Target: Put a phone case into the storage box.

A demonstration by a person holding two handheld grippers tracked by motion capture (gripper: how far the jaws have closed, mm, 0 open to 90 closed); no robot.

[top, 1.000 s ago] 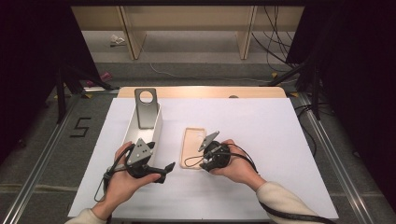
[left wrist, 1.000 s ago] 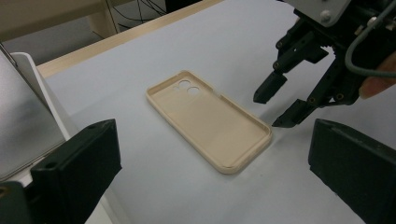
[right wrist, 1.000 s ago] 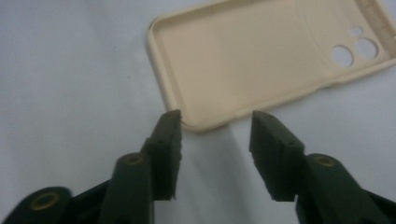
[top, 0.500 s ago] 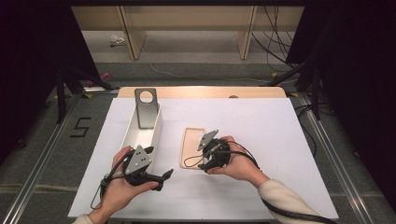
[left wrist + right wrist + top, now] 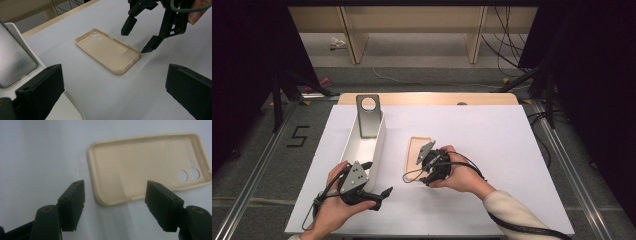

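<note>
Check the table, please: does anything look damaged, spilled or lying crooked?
Nothing stands out. The beige plastic phone case lies flat on the white table cover, open side up, intact, nothing spilled around it. The dark phone leans upright in the white rectangular tray. The right tongs are open near the case's end.

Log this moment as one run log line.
left gripper: open, near white tray | right gripper: open, jaws straddling near end of beige phone case | case: flat on table, inside up, ungrasped
</note>
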